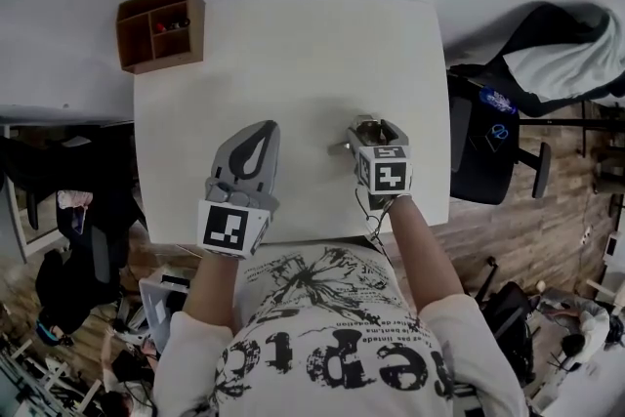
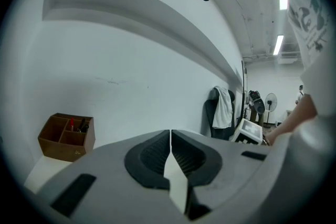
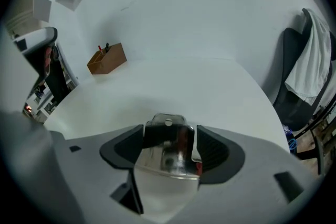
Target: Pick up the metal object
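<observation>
A shiny metal object with a small hole near its top lies on the white table, right between the jaws of my right gripper. The dark pads stand wide on either side of it, close to its sides, and I see no squeeze on it. In the head view the metal object pokes out ahead of the right gripper, low over the table's near right part. My left gripper rests on the near left part of the table, its jaws closed together with nothing between them.
A brown wooden organiser holding small items stands at the table's far left corner. A dark office chair with a jacket over it stands just off the table's right edge. The person's body is at the near edge.
</observation>
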Action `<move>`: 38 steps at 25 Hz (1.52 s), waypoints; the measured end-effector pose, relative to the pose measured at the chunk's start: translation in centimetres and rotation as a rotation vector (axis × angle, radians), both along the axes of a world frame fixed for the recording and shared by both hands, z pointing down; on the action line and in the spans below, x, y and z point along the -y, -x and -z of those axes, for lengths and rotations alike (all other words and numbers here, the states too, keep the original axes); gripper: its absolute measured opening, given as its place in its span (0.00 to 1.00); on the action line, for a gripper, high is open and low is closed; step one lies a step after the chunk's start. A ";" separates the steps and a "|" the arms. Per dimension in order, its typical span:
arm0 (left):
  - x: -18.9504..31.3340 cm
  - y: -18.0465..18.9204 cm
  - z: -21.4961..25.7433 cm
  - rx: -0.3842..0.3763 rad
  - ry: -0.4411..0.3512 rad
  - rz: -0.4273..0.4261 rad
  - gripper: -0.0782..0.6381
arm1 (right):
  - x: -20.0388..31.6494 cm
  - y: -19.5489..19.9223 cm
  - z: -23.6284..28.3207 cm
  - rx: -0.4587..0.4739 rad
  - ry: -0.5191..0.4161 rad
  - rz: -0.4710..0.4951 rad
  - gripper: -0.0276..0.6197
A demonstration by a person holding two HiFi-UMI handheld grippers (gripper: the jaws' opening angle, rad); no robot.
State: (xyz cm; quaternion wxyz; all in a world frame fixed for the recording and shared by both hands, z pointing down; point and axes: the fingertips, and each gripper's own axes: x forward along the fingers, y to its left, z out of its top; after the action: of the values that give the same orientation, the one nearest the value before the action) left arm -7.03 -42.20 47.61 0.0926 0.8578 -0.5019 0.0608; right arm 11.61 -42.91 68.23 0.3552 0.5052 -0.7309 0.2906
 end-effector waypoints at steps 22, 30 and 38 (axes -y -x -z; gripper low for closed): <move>-0.3 0.3 -1.1 0.023 0.011 0.028 0.13 | -0.1 0.3 0.6 -0.025 0.094 0.031 0.48; -1.2 -0.2 3.1 0.071 -0.080 0.088 0.13 | 1.7 1.1 10.6 0.134 -0.154 0.055 0.48; -2.4 -1.0 11.1 0.095 -0.165 0.186 0.13 | 2.2 0.6 24.3 0.218 -0.504 0.127 0.48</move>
State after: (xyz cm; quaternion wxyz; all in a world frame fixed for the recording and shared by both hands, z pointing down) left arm -6.01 -39.81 36.48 0.0032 0.8085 -0.5863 0.0509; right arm 11.03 -45.10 43.96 0.1554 0.4967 -0.8440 0.1295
